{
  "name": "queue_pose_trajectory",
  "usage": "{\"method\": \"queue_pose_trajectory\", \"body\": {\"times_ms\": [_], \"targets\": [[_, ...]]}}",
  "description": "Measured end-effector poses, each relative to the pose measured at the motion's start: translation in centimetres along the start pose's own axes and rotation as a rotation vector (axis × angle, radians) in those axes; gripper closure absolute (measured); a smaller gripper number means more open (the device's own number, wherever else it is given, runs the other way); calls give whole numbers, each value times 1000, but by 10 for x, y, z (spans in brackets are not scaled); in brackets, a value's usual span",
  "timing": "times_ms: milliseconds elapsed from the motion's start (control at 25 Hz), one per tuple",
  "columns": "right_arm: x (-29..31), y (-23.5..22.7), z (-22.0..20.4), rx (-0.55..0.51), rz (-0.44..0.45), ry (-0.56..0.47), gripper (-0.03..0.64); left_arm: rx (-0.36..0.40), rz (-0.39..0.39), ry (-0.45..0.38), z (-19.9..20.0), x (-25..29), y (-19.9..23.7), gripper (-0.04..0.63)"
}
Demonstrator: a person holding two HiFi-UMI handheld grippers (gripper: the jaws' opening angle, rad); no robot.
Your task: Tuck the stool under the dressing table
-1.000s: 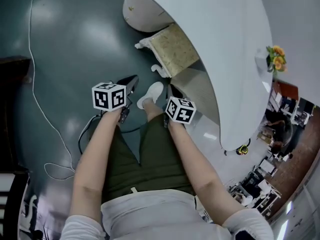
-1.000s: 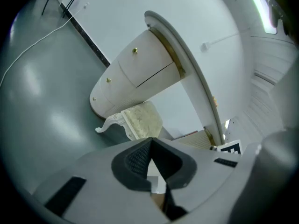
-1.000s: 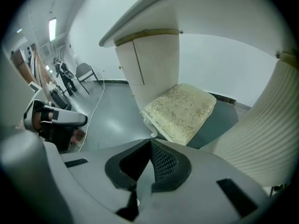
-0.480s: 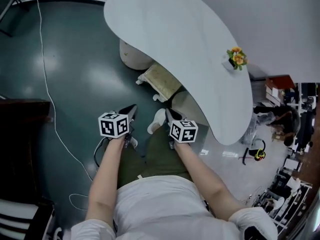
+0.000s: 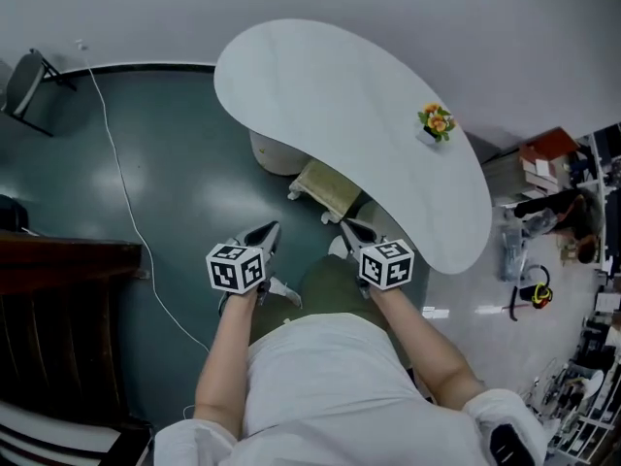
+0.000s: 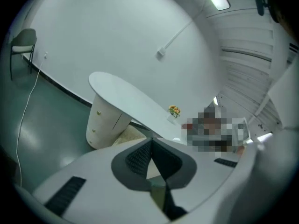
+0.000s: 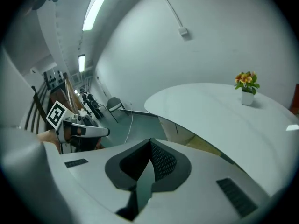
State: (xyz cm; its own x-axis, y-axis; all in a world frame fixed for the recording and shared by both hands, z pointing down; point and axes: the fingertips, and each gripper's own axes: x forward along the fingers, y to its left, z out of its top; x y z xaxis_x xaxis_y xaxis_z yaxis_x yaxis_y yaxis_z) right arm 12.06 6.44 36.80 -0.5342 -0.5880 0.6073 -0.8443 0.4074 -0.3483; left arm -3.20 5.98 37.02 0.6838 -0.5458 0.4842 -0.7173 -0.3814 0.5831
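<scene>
Both pairs of tongs are pinched fully together with nothing between them. The left gripper (image 5: pixel 268 231) (image 6: pixel 151 142) and the right gripper (image 5: pixel 348 228) (image 7: pixel 149 143) hang in front of the dressing table (image 5: pixel 340 115), on the person's side of it. They touch neither the table nor the stool (image 5: pixel 328 188).

The stool sits at the near edge of the dressing table, partly beneath the white kidney-shaped top. Only a strip of its cream seat and white frame shows. That strip runs along the table's edge. The rest is hidden, so its true long axis cannot be told. It lies just beside the table's rounded drawer pedestal (image 5: pixel 277 153).

A small pot of orange flowers (image 5: pixel 436 122) stands on the table's far right part. A white cable (image 5: pixel 126 212) trails over the green floor left of the table. A folding chair (image 5: pixel 34 81) stands well apart, further left.
</scene>
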Motion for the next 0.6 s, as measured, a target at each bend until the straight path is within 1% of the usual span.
{"method": "queue_pose_trajectory", "body": {"times_ms": [80, 160, 280, 400, 520, 600], "targets": [[-11, 16, 20, -14, 34, -30, 607, 48, -21, -17, 20, -13, -15, 594], [-20, 32, 37, -36, 64, -57, 607, 79, -33, -39, 38, -28, -27, 594], [-32, 59, 62, -98, 106, -102, 607, 127, -53, -96, 65, -53, -45, 594], [-44, 85, 86, -157, 159, -161, 607, 194, -79, -161, 89, -78, -63, 594], [-57, 104, 112, -186, 213, -220, 607, 242, -65, -233, 114, -100, -72, 594], [-67, 116, 127, -201, 243, -252, 607, 278, -43, -262, 126, -114, -73, 592]]}}
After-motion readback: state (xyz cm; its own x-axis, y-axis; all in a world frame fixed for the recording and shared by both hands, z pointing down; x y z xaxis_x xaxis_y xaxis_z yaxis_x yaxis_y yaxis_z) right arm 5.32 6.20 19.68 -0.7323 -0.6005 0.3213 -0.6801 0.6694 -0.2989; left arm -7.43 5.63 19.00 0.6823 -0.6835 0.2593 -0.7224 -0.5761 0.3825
